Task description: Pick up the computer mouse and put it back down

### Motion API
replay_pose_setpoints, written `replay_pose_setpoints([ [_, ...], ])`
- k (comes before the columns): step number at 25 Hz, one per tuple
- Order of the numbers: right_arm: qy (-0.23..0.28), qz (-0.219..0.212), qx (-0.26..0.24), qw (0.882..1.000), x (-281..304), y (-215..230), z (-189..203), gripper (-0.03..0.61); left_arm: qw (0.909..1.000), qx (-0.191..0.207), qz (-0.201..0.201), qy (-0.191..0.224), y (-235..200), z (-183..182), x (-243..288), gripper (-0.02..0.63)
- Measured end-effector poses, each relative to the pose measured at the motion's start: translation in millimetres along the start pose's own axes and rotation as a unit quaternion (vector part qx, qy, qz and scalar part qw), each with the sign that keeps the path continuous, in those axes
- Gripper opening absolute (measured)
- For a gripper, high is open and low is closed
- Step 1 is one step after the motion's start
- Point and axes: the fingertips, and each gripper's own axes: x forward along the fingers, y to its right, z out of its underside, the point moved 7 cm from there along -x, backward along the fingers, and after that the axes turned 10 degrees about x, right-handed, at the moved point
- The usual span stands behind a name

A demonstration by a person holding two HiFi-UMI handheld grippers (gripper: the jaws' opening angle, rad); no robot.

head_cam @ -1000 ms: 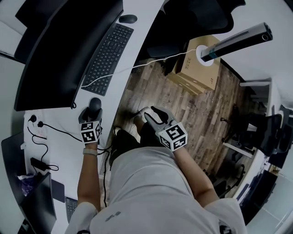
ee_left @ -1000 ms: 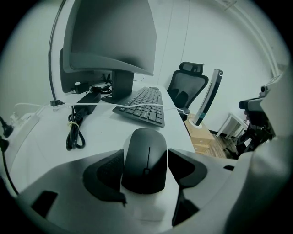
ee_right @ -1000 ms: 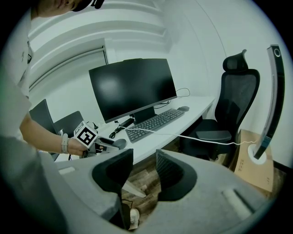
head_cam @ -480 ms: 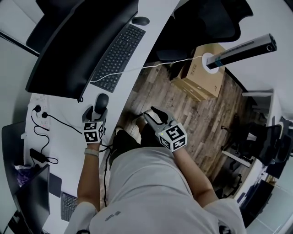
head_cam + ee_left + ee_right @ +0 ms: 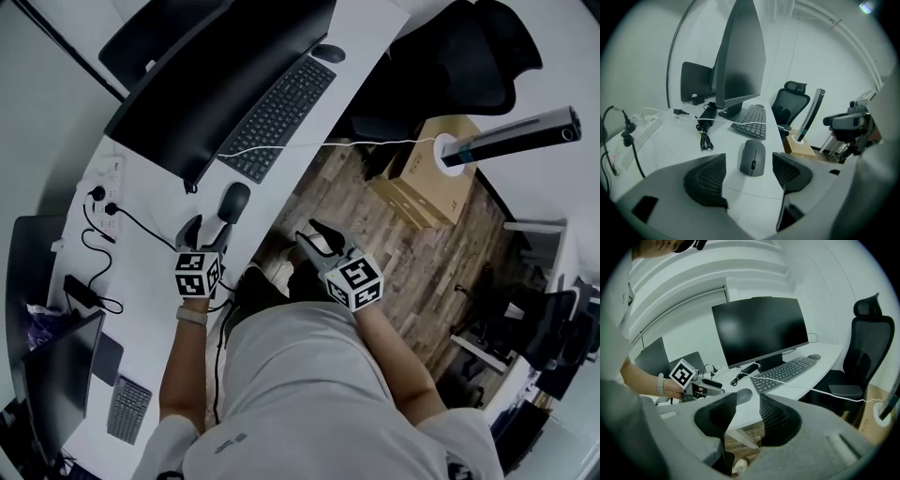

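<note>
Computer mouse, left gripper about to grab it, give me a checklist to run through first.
1. Left gripper jaws apart wider than the computer mouse: ok.
2. Mouse lined up with the gap: ok.
3. Mouse in between the jaws: not ok, it lies just ahead of the tips.
4. Black cable and keyboard apart from the mouse: ok.
5. Right gripper off the desk, open, holding nothing: ok.

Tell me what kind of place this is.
Most likely an office workstation: a wide monitor and a keyboard sit on a long white desk, and a black office chair stands at the desk's far end.
</note>
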Motion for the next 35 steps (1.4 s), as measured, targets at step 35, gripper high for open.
replay_pose_setpoints([
  [35, 0.007, -0.233, -0.121, 0.965, 74.8, -170.2, -46.9, 0.155, 0.9645, -0.057, -0.078, 0.246, -26.0, -27.5, -211.0, 0.293],
])
